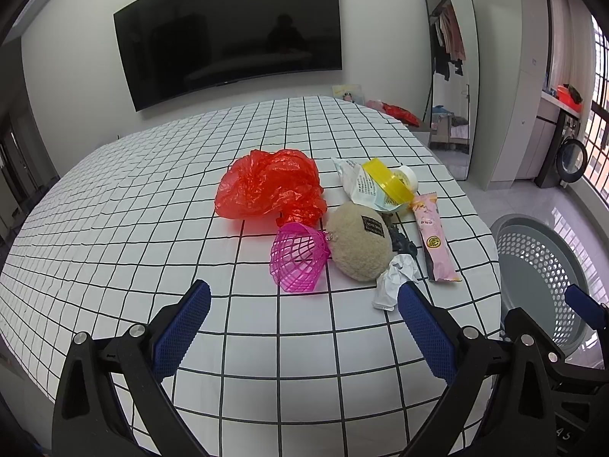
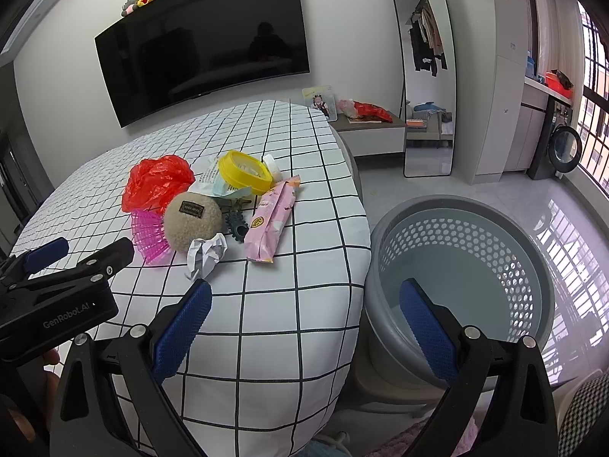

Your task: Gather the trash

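My left tool (image 1: pixel 304 306) spread, empty | my right tool (image 2: pixel 305 304) spread, empty | crumpled paper (image 1: pixel 394 278) beside beige plush ball (image 1: pixel 359 245) on bed | grey basket (image 2: pixel 462 266) right of ball

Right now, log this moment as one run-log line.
left gripper: open, empty | right gripper: open, empty | trash pile: untouched on checked table | crumpled paper: nearest | grey basket: empty
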A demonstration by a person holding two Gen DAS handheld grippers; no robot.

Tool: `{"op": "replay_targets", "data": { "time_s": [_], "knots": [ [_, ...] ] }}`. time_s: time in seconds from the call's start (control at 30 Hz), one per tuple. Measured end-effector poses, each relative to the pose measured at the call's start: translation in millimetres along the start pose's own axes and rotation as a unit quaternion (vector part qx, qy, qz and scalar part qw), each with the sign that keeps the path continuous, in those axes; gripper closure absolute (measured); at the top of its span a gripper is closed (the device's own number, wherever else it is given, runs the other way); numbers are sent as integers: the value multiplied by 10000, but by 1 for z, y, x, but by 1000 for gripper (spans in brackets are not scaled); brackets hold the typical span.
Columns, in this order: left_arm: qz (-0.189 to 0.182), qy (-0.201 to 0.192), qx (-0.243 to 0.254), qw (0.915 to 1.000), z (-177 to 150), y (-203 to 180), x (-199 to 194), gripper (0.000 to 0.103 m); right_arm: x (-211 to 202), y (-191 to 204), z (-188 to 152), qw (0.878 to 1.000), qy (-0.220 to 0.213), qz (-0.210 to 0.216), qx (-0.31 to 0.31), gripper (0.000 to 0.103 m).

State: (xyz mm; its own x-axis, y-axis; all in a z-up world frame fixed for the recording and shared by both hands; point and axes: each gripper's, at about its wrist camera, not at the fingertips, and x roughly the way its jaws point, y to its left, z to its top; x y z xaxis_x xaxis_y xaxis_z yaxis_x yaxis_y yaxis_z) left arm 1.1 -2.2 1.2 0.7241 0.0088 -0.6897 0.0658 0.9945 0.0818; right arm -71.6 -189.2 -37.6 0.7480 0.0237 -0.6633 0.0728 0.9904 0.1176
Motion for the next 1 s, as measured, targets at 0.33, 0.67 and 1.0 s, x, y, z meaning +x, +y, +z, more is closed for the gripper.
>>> {"op": "replay_targets", "data": {
  "time_s": [0.33, 0.67, 1.0],
  "knots": [
    [-9, 6, -5, 10000, 2, 1, -1, 6, -1, 0, -1, 10000, -19, 0, 6, 9],
    [-11, 7, -11, 10000, 3, 2, -2, 6, -3, -3, 0, 10000, -35, 18, 74, 9],
    [-7, -2, -6, 10000, 2, 2, -2, 6, -4, -4, 1, 9999, -51, 21, 88, 9]
  ]
}}
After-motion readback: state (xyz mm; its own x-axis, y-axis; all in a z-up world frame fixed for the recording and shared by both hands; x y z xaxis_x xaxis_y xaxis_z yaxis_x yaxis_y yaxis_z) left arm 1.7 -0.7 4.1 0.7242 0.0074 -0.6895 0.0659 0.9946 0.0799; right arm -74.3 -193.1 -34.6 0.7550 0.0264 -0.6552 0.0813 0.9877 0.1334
